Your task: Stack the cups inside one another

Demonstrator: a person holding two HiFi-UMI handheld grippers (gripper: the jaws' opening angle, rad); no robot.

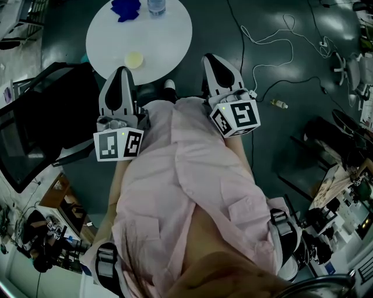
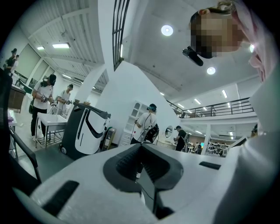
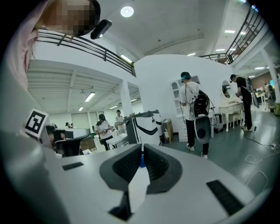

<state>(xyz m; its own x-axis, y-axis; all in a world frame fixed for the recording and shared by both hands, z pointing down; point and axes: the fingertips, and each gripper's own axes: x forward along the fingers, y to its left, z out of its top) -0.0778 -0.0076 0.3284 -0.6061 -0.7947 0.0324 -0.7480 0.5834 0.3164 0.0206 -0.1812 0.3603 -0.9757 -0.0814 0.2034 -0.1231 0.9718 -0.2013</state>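
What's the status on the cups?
Left gripper, right gripper shut, empty. Yellow cup on round table, untouched. Bottle, blue thing at far edge, not blocking.

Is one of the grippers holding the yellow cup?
No, the cup sits on the table, and the left gripper and right gripper are both shut with nothing between their jaws.
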